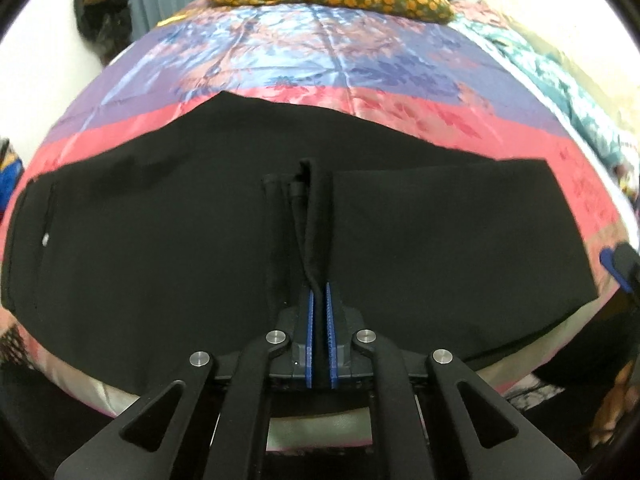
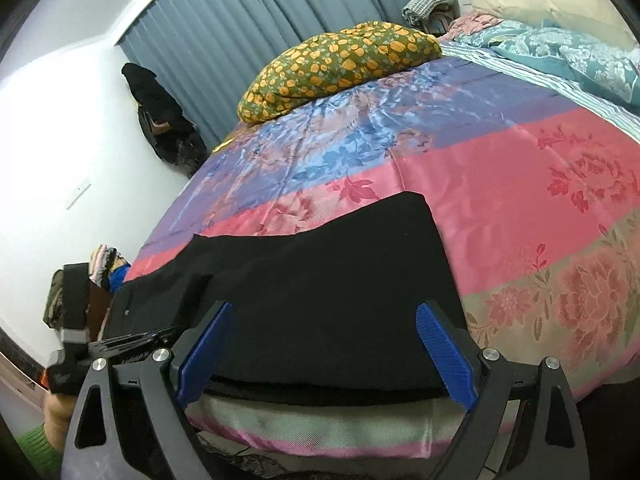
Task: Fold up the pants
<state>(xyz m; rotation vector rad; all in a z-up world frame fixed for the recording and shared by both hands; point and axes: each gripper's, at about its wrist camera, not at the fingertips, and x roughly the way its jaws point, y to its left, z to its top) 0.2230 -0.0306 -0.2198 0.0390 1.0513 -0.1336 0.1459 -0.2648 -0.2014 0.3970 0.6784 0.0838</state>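
Pinching black pants [image 1: 160, 240] fold at bed [image 1: 400, 120] near edge: left hand-held gripper [image 1: 320, 300] clamped; right hand-held gripper [image 2: 324, 320] apart above pants.

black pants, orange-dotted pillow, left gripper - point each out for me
black pants [image 2: 320, 300], right wrist view, flat middle of cloth
orange-dotted pillow [image 2: 340, 64], right wrist view, top face
left gripper [image 1: 320, 292], left wrist view, between its fingertips

- Black pants [image 1: 160, 240] lie spread flat across the near edge of the bed [image 1: 460, 128].
- A pinched ridge of their cloth stands up at the middle.
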